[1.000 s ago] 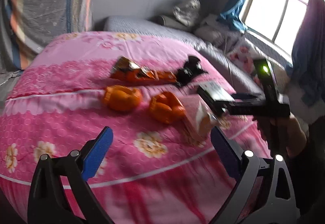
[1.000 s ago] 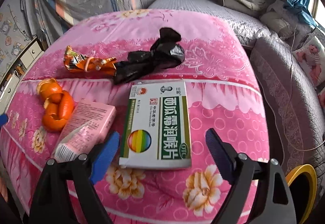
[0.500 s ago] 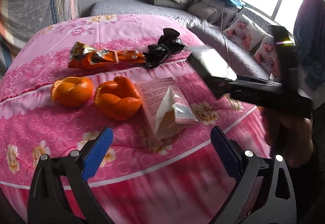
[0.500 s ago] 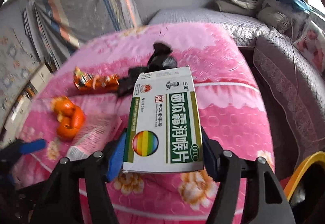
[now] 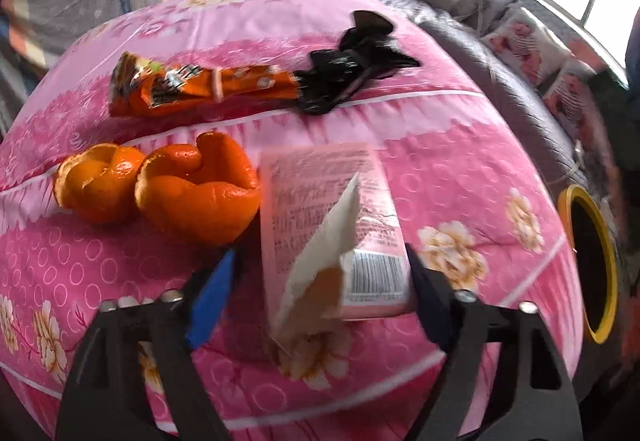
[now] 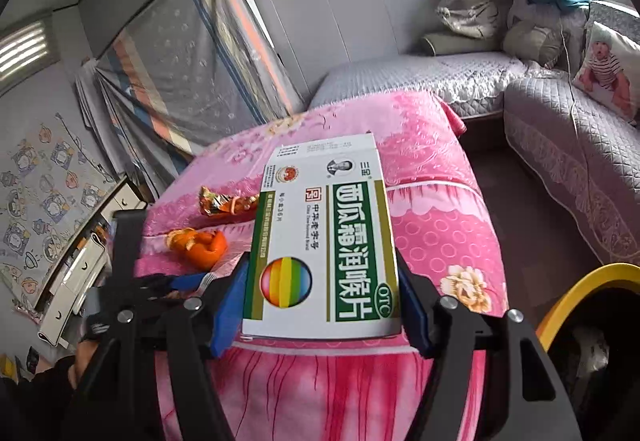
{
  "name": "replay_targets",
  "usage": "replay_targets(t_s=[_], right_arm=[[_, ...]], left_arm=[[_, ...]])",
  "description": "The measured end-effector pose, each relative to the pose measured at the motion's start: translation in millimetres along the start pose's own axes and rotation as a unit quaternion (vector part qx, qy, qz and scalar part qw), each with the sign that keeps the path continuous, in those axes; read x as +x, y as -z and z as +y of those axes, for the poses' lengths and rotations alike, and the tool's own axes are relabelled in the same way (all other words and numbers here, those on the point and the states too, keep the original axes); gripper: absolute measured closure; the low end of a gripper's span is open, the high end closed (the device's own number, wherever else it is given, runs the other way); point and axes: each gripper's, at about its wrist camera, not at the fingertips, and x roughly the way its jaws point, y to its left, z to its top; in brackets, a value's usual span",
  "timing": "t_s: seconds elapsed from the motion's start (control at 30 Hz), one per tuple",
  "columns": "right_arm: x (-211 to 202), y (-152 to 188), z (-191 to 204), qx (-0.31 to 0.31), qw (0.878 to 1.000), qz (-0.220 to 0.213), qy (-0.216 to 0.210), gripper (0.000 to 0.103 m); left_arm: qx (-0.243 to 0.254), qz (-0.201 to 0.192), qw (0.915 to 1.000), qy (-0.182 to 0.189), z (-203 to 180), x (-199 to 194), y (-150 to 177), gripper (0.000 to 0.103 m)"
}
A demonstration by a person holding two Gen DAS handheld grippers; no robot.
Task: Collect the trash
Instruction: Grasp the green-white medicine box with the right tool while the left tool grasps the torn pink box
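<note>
**A:** What does the left view show?

**B:** My left hand-held gripper (image 5: pixel 320 281) has just been closing round the pink box (image 5: pixel 332 225) lying on the bed (image 5: pixel 460 145). The right pad seems to touch its side; the left pad stands clear, so nothing is clamped yet. The torn flap (image 5: pixel 320 257) sticks up; if a pad catches that, I think the box may twist out. The peels (image 5: pixel 160 189) sit just beside it, and a wide pad might nudge them.

**A:** And the right view?

**B:** My right hand-held gripper (image 6: pixel 322 305) is clamped on the green box (image 6: pixel 324 241), lifted off the bed. The bin (image 6: pixel 580 297) is near. Thin card could buckle and slip if I swing fast.
</note>
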Motion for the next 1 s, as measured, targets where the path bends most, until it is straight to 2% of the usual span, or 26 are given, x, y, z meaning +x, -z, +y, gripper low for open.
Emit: replay_targets(t_s=[0.03,0.17,0.27,0.43,0.57,0.73,1.0], right_arm=[[-6.0,0.4,-0.1,0.0,1.0,-0.006,-0.002,0.041],[-26.2,4.3,3.8,0.0,1.0,-0.023,-0.008,0.041],[-34.9,7.0,7.1,-0.001,1.0,-0.026,-0.015,0.041],[-48.2,16.2,6.1,0.0,1.0,-0.021,-0.018,0.041],[-56.5,22.3,0.8,0.013,1.0,-0.02,-0.018,0.041],[-70.2,27.6,-11.8,0.036,0.999,-0.031,-0.002,0.041],[-103.3,32.1,-39.1,0.065,0.995,-0.065,0.041,0.041]], left_arm=[[-0.002,-0.004,1.0,-0.005,0.8,-1.3,-0.5,0.045],[-0.014,-0.017,0.9997,0.009,5.5,-16.8,2.8,0.053],[-0.013,-0.024,0.9995,0.017,3.0,-30.0,10.1,0.055],[0.015,-0.076,0.9964,0.034,-12.5,-77.5,25.2,0.056],[0.052,-0.128,0.9898,0.036,-34.0,-119.7,33.2,0.056],[0.096,-0.194,0.9754,0.041,-64.7,-166.6,39.2,0.056],[0.132,-0.241,0.9588,0.074,-102.3,-201.5,41.6,0.056]])
